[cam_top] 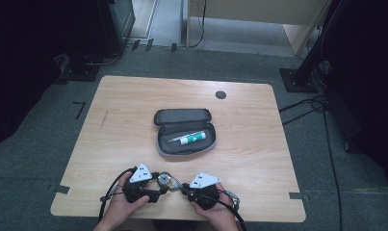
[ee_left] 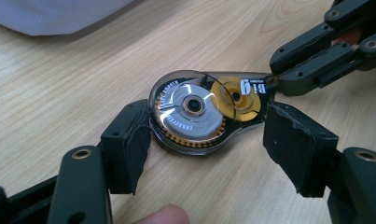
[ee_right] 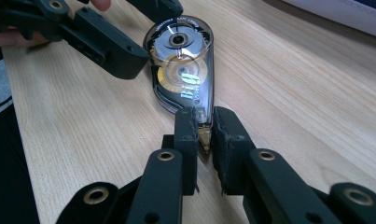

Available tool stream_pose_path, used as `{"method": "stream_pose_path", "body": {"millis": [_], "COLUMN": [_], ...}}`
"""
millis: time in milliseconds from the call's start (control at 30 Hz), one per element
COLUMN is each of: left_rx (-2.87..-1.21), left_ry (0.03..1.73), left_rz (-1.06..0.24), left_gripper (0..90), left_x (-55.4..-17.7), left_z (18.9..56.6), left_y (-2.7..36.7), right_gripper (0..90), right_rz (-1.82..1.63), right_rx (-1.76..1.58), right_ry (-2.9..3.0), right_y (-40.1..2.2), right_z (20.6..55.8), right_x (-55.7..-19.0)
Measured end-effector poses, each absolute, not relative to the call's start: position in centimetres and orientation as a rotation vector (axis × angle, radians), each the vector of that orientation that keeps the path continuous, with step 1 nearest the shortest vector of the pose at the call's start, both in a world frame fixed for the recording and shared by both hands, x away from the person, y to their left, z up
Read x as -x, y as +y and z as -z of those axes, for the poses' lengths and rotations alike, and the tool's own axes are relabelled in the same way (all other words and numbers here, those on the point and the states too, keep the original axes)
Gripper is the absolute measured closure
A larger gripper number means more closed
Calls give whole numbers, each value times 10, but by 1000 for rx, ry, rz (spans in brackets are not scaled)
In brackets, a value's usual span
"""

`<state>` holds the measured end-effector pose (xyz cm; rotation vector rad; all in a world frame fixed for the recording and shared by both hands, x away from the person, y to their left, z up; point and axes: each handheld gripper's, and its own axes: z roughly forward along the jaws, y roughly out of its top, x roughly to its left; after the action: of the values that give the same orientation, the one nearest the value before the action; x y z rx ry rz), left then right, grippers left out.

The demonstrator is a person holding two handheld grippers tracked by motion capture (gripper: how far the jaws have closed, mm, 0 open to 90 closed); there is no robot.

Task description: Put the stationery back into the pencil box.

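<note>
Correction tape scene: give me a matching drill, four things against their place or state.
1. correction tape dispenser
2. pencil case
3. glue stick
4. right hand-held gripper

a. open at mid-table
b. lies inside the case
c. flat on the table's near edge
d. jaws pinch the dispenser's tip

Pairs: 1-c, 2-a, 3-b, 4-d

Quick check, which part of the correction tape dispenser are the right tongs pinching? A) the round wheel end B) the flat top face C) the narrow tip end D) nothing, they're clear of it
C: in the right gripper view the right tongs close on the narrow tip of the correction tape dispenser, while the left tongs bracket its round end.
</note>
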<state>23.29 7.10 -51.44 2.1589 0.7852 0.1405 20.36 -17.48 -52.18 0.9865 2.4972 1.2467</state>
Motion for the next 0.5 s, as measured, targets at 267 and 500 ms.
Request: {"method": "stream_pose_path", "body": {"millis": [267,500], "left_rx": [-2188,-2226], "left_ry": [762,714], "left_rz": [-167,-223], "left_gripper": [301,259], "left_x": [-232,-228], "left_z": [517,518], "left_y": [68,62], "right_gripper": [822,822], "right_rz": [-1264,-1295], "right_rx": [-994,-991], "right_ry": [2470,2436], "right_y": [-177,-178], "right_z": [522,516], "right_x": [-204,-202]}}
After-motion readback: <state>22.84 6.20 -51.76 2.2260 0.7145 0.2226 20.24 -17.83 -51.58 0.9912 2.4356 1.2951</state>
